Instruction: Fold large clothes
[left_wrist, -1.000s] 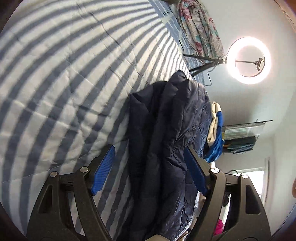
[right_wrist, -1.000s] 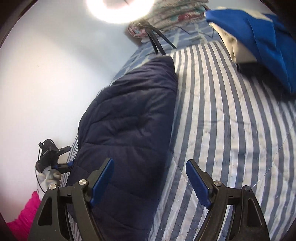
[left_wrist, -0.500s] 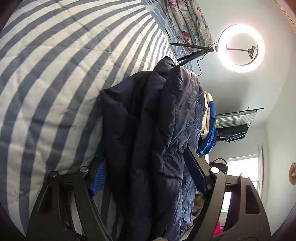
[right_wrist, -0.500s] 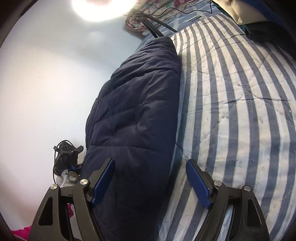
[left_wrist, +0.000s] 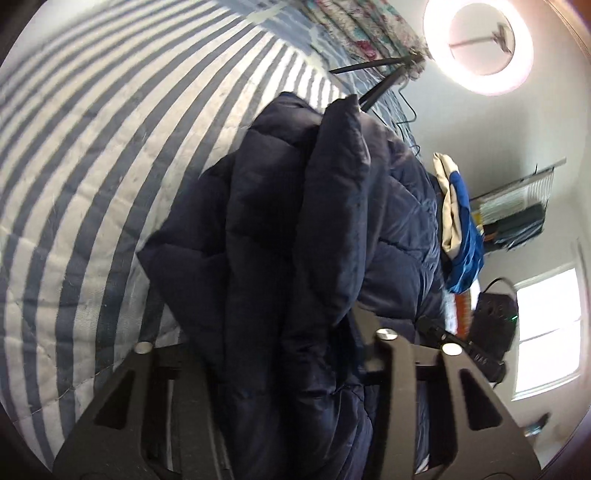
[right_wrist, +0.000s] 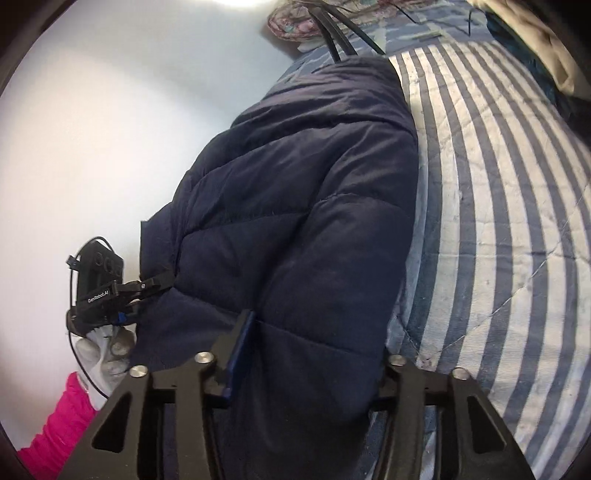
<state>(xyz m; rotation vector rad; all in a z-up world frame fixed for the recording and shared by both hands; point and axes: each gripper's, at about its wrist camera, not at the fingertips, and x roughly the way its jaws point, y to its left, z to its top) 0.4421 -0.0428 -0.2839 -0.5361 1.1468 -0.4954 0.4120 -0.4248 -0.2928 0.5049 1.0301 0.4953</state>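
A navy quilted puffer jacket (left_wrist: 295, 229) lies bunched on a blue-and-white striped bedspread (left_wrist: 92, 166). My left gripper (left_wrist: 273, 343) is shut on the jacket's near edge; its pads are buried in the folds. In the right wrist view the same jacket (right_wrist: 295, 221) lies folded lengthwise on the bedspread (right_wrist: 498, 203). My right gripper (right_wrist: 314, 354) is shut on the jacket's near end; the left blue pad (right_wrist: 240, 347) shows pressed into the fabric, the right one is hidden. My left gripper (right_wrist: 110, 291) also shows there, at the jacket's far side.
A lit ring light on a tripod (left_wrist: 480, 44) stands beyond the bed. A floral cloth (left_wrist: 354, 29) lies at the bed's far end. A blue and cream garment (left_wrist: 458, 229) lies past the jacket. A pink sleeve (right_wrist: 55, 424) shows at lower left.
Both grippers moved forward onto the jacket and closed on its near edges. The jacket now bunches up between the left gripper's fingers.
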